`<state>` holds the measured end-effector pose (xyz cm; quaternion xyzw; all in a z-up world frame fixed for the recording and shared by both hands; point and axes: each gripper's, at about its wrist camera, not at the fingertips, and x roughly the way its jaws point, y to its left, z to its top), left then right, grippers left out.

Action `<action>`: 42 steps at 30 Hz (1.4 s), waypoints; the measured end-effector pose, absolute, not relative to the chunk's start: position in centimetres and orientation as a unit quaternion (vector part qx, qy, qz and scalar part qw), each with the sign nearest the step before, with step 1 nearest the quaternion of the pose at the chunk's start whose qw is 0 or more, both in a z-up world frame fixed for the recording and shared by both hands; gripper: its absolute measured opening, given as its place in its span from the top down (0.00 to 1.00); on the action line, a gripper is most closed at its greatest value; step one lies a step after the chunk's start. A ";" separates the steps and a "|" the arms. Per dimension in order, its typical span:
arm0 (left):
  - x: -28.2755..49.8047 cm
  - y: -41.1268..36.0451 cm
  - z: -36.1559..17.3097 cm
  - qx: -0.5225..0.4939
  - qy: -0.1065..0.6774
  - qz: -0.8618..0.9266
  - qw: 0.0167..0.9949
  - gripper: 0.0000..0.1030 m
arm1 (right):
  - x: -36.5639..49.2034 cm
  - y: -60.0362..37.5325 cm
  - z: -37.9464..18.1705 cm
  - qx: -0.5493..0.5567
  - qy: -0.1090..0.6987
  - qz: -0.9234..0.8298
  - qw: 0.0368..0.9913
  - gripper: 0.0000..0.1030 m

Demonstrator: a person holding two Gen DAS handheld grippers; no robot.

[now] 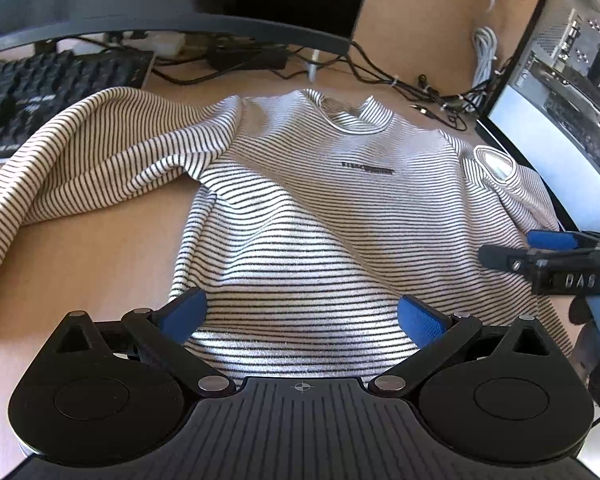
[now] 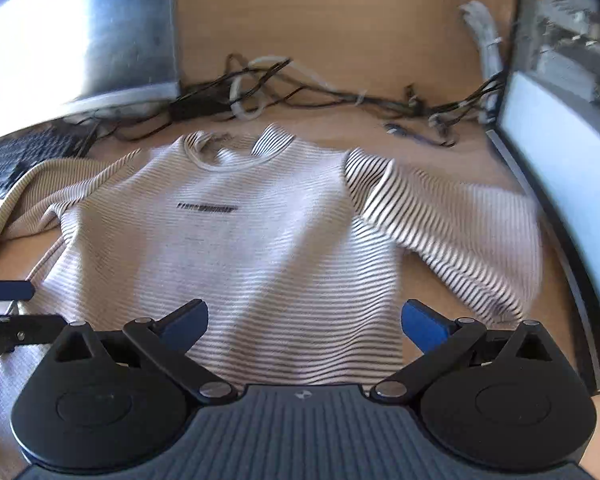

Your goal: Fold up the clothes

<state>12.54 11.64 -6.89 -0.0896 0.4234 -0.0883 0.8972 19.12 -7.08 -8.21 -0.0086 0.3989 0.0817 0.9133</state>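
Observation:
A white long-sleeved top with thin black stripes (image 1: 300, 208) lies flat on the wooden desk, front up, collar at the far side, a small dark print on the chest. Its left sleeve (image 1: 92, 152) spreads out toward the keyboard. The right sleeve (image 2: 452, 224) lies bunched beside the body, its cuff (image 1: 494, 164) turned up. My left gripper (image 1: 302, 314) hovers open over the hem area, with nothing between its blue pads. My right gripper (image 2: 304, 322) is open too, above the lower right part of the top; it shows at the left wrist view's right edge (image 1: 548, 258).
A black keyboard (image 1: 40, 92) sits at the far left under a curved monitor (image 1: 172, 24). Tangled cables (image 1: 380, 76) run along the back of the desk. A computer case with a glass side (image 1: 560, 100) stands close on the right. Bare wood desk (image 1: 100, 256) shows left of the top.

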 end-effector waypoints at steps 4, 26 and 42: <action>12.3 11.9 -6.8 -0.098 0.429 -0.095 0.893 0.00 | 18.9 -4.4 -9.9 -0.051 0.435 0.143 0.887 0.00; 14.1 11.6 -4.7 -0.122 0.451 -0.189 0.864 0.00 | 17.2 -4.2 -9.5 -0.028 0.467 0.071 0.881 0.00; 14.8 11.1 -6.5 -0.175 0.460 -0.161 0.855 0.00 | 16.4 -8.2 -5.7 -0.207 0.340 -0.029 0.917 0.24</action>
